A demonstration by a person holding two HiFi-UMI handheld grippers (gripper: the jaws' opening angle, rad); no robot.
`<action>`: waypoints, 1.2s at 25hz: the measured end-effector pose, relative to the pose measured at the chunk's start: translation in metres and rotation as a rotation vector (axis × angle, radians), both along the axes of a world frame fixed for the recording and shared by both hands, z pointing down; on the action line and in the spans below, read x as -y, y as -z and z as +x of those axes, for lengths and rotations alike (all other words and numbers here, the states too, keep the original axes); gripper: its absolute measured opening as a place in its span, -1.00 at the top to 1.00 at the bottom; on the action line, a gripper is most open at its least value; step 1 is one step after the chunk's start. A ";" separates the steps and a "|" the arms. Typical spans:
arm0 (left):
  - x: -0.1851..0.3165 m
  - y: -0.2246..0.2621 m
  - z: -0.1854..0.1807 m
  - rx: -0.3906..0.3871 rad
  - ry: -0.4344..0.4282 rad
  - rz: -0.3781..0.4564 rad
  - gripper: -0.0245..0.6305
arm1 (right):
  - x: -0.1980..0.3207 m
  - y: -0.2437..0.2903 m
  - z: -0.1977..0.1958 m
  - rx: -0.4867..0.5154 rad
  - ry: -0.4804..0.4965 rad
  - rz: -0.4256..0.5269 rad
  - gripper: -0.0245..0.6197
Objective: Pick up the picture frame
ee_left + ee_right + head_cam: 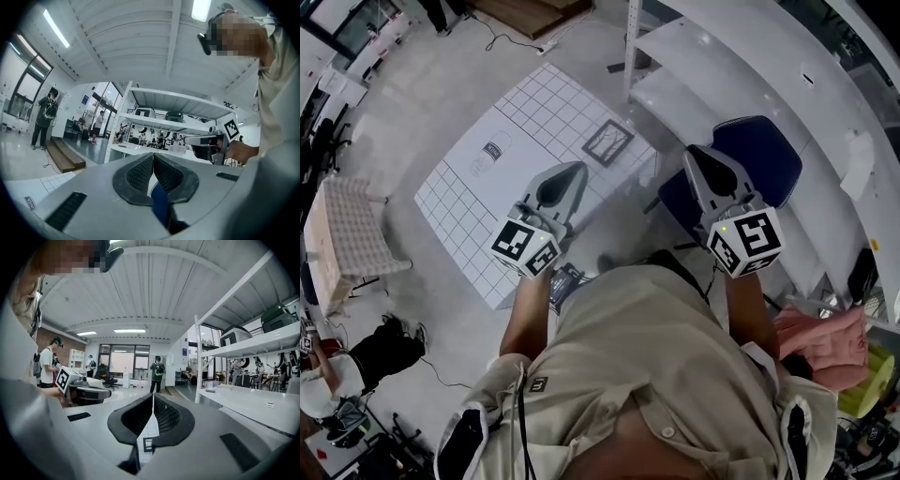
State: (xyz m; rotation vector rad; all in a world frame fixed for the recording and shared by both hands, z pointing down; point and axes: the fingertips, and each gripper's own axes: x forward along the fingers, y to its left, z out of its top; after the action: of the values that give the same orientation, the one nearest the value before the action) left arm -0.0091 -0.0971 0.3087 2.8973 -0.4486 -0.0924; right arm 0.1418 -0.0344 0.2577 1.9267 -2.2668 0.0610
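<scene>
A small dark picture frame (607, 142) lies flat on the far right part of a white gridded mat (478, 202) on the floor. I hold both grippers level at waist height, well above the mat. In the head view my left gripper (576, 170) is this side of the frame and to its left, its jaws shut and empty. My right gripper (695, 152) is off to the frame's right, over a blue chair (766, 156), also shut and empty. The right gripper view shows the frame (148, 444) below its closed jaws (153, 398). The left gripper view shows closed jaws (153, 157) too.
White metal shelving (741, 56) stands to the right, behind the blue chair. A checked cloth seat (345, 234) is at the left, with a person (356, 361) below it. Pink cloth (827, 345) lies at the right. Other people stand far across the room (157, 373).
</scene>
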 end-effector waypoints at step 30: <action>0.092 -0.081 0.040 0.111 0.290 -0.187 0.88 | 0.151 -0.062 0.042 0.046 0.277 -0.123 0.84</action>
State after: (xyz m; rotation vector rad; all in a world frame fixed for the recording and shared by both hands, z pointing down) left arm 0.0307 -0.1887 0.3897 2.6451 -0.8476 0.0630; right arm 0.1835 -0.1855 0.3196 1.5533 -2.4725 0.2061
